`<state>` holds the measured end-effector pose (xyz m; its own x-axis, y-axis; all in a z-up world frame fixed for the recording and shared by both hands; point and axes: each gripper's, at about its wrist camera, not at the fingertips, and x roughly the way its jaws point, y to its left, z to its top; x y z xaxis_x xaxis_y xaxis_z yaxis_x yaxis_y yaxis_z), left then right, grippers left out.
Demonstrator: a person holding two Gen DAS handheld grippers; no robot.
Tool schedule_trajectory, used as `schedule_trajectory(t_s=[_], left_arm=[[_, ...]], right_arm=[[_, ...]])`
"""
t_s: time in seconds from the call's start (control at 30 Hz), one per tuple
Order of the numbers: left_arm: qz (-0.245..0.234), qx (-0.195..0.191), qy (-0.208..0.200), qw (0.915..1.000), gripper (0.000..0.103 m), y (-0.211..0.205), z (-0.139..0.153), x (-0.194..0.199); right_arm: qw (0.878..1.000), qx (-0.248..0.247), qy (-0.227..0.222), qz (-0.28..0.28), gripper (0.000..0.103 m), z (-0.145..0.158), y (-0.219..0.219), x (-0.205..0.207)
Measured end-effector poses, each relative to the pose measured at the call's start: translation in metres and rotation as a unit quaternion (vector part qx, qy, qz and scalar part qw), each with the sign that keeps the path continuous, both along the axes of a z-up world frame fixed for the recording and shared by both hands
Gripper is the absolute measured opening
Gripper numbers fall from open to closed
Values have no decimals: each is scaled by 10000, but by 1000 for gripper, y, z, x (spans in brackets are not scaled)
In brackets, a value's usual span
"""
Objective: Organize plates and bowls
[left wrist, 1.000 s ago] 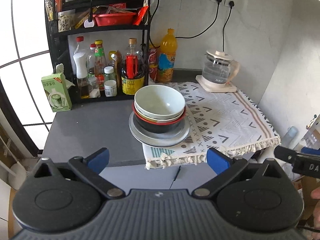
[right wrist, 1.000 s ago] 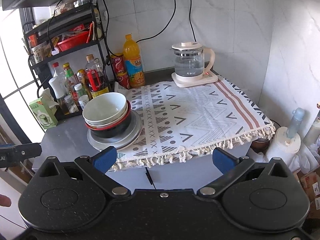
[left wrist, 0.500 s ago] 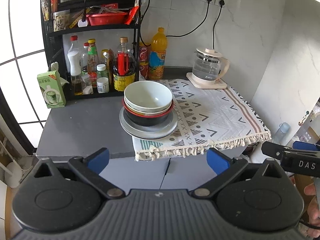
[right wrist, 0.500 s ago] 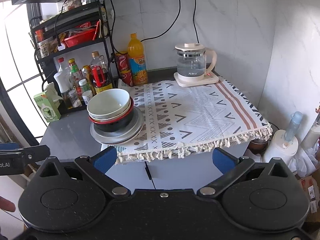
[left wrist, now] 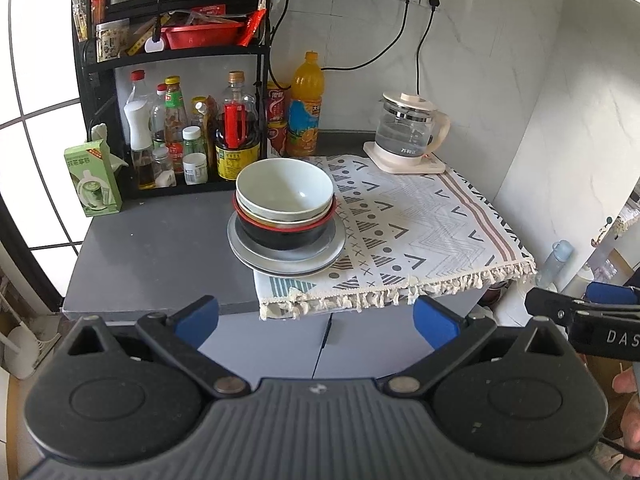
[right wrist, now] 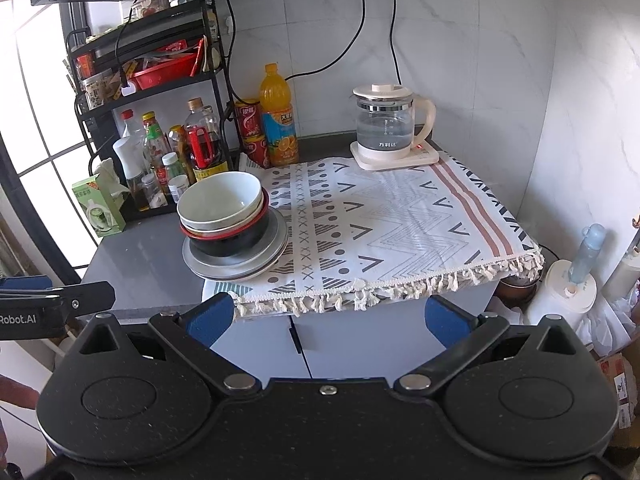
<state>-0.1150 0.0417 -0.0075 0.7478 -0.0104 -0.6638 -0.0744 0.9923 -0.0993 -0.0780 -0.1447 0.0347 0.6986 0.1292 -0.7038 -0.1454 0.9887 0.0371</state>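
Note:
A stack stands on the counter: a white bowl on top, nested in other bowls with a black bowl with a red rim lowest, all on grey plates. The stack also shows in the right wrist view, with the white bowl and the plates. My left gripper is open and empty, held back from the counter's front edge. My right gripper is open and empty, also in front of the counter, to the right of the left one.
A patterned cloth covers the counter's right part, under the stack's right edge. A glass kettle stands at the back right. A black rack with bottles, an orange drink bottle and a green carton stand at the back left.
Both grippers have drawn back from the counter, so the stack looks smaller and farther. Both stay open and empty. The stack has not moved.

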Motion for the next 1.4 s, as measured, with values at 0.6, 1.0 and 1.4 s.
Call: schedule_trajectory(t_s=[0.6, 1.0, 1.4], left_arm=[[-32, 110, -25, 9999, 102, -1, 0, 3], [104, 74, 17, 9999, 102, 4, -1, 2], [174, 111, 41, 9998, 102, 4, -3, 1]], right_arm=[[9999, 50, -2, 164, 103, 3, -3, -1], [9997, 12, 22, 249, 103, 4, 2, 0], [9996, 17, 33, 289, 103, 3, 3, -1]])
